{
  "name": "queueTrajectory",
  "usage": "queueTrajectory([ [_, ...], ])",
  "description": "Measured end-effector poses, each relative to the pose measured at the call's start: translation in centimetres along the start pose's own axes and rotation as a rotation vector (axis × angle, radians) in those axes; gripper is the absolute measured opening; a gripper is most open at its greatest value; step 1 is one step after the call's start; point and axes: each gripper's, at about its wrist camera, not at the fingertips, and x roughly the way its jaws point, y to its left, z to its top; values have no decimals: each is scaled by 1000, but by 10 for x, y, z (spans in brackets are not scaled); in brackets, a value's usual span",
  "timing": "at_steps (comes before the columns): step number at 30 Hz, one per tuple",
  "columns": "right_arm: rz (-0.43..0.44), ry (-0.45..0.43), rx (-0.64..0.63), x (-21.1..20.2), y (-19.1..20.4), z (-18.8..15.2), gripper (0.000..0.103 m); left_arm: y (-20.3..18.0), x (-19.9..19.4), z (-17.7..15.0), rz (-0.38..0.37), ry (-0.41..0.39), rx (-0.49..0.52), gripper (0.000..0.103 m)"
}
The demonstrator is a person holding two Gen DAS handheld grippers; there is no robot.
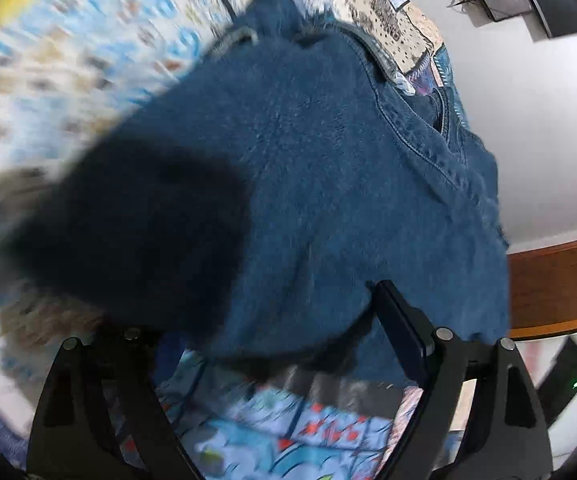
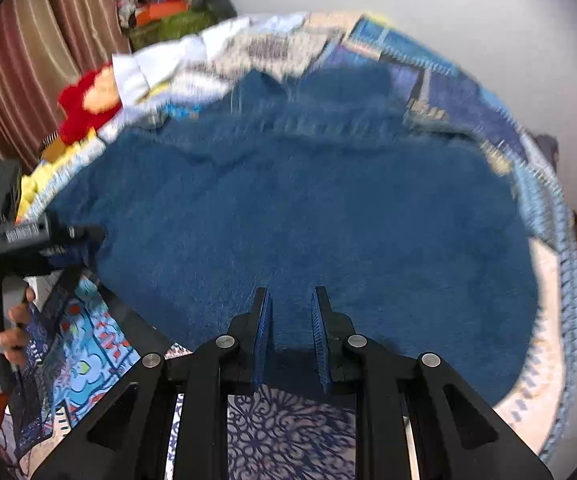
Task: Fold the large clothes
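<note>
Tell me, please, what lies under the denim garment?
Under the denim garment lies a patterned bedspread, visible only around the denim's edges; whatever lies beneath its middle is covered.

In your left wrist view, the denim garment (image 1: 308, 184) covers the left gripper's left finger; only the right finger (image 1: 402, 332) shows. Motion blur smears the patterned bedspread (image 1: 68, 48) at the upper left, so its print is unreadable. In your right wrist view, the garment's far edge at the top is blurred. The left gripper (image 2: 84, 240) enters at the left edge, its jaws unclear against the cloth. Your hand (image 2: 12, 320) is cut off there.
</note>
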Motion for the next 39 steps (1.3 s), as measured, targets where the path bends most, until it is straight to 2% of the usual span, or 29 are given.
queueTrajectory([
  [3, -15, -42, -38, 2, 4, -5, 16, 2, 11, 9, -40, -19, -53, 80],
  [5, -11, -47, -76, 3, 6, -5, 16, -1, 12, 11, -15, -58, -85, 67],
  [6, -4, -46, -85, 2, 5, -5, 16, -4, 12, 12, 13, -76, -87, 64],
  [7, 3, -42, -88, 1, 5, -3, 16, -8, 11, 12, 43, -95, -81, 56],
  [9, 24, -17, -78, -1, 2, 1, 16, -20, 4, 7, 94, -145, -42, 44],
  [11, 41, 9, -59, -4, 1, 6, 16, -39, -14, -5, 147, -249, 36, 28],
  [13, 78, 15, -44, -10, 2, 10, 16, -61, -32, -15, 199, -339, 121, 23],
  [15, 130, -5, -21, -20, 7, 17, 16, -77, -52, -21, 198, -395, 159, 21],
  [19, 243, -72, 11, -33, 29, 34, 16, -87, -87, -24, 164, -445, 181, 20],
  [22, 330, -41, 23, -15, 52, 43, 16, -91, -106, -28, 203, -483, 218, 20],
  [27, 326, 161, -20, 60, 101, 39, 16, -84, -119, -40, 268, -517, 246, 20],
  [30, 349, 183, -48, 78, 122, 33, 16, -78, -111, -44, 374, -538, 293, 20],
  [33, 288, 181, -143, 71, 138, 34, 16, -84, -113, -47, 387, -549, 333, 19],
  [35, 305, 191, -152, 63, 135, 36, 16, -93, -117, -48, 395, -565, 374, 19],
  [37, 344, 177, -93, 45, 115, 38, 16, -111, -120, -52, 404, -597, 438, 19],
  [39, 364, 101, -13, 16, 82, 36, 16, -136, -120, -54, 409, -632, 510, 18],
])
